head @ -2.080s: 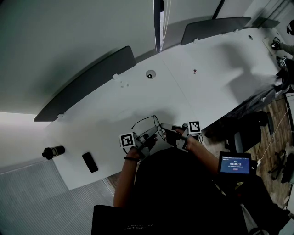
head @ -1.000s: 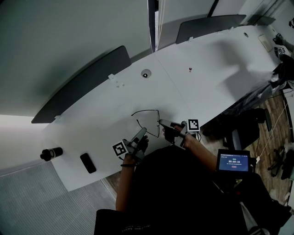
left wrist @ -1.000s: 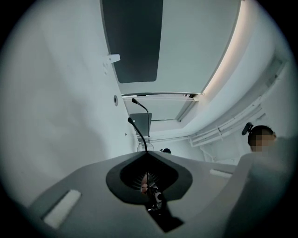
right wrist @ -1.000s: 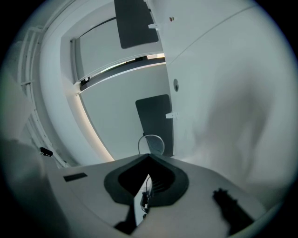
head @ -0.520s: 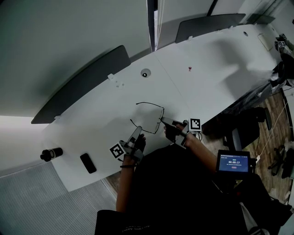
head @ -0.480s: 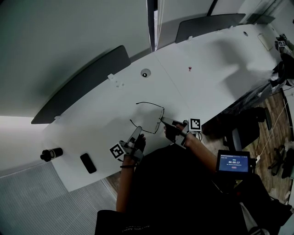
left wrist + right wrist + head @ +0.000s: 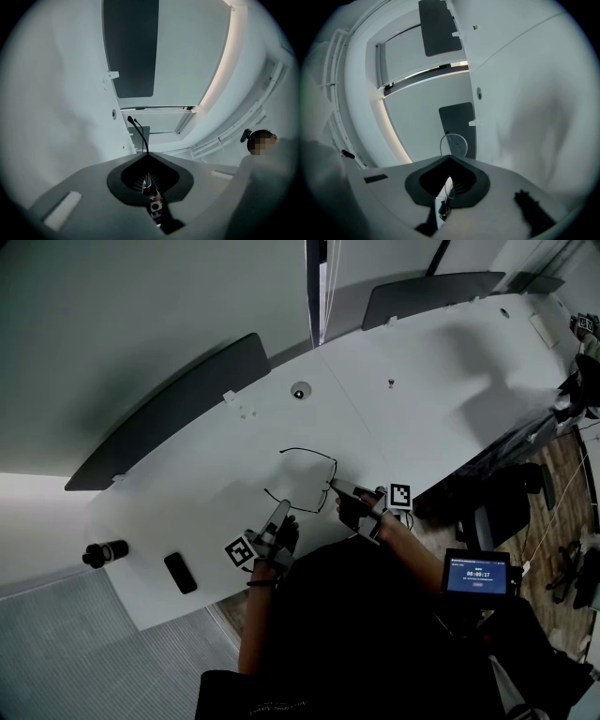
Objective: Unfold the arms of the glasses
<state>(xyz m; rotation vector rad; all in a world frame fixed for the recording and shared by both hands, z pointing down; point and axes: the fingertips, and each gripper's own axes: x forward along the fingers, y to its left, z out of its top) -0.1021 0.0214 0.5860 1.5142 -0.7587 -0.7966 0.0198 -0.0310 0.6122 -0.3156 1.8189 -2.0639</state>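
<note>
Glasses (image 7: 319, 454) over counter (image 7: 422, 381): left gripper (image 7: 284, 506) clamped on arm tip, right gripper (image 7: 334, 484) clamped at lens rim. Arms apparently spread; unfolding nearly complete.

**A:** What is around you where you stand?

**B:** You're at a long white table (image 7: 422, 362) whose far edge curves away from you. Two dark panels (image 7: 178, 413) stand along that edge, one to your left and one farther right.

**A:** And beyond them?

**B:** You face a plain grey surface (image 7: 141, 306), dim and evenly shaded. A narrow bright slit (image 7: 319, 287) runs up it between the panels.

**A:** The floor?

**B:** On your right are wood planks (image 7: 567, 474), with a dark chair (image 7: 492, 512) close to the table's edge. At your lower left lies a ribbed grey surface (image 7: 56, 643).

**A:** Any light?

**B:** Your left gripper view shows a bright strip (image 7: 225, 70) glowing along a pale wall.
</note>
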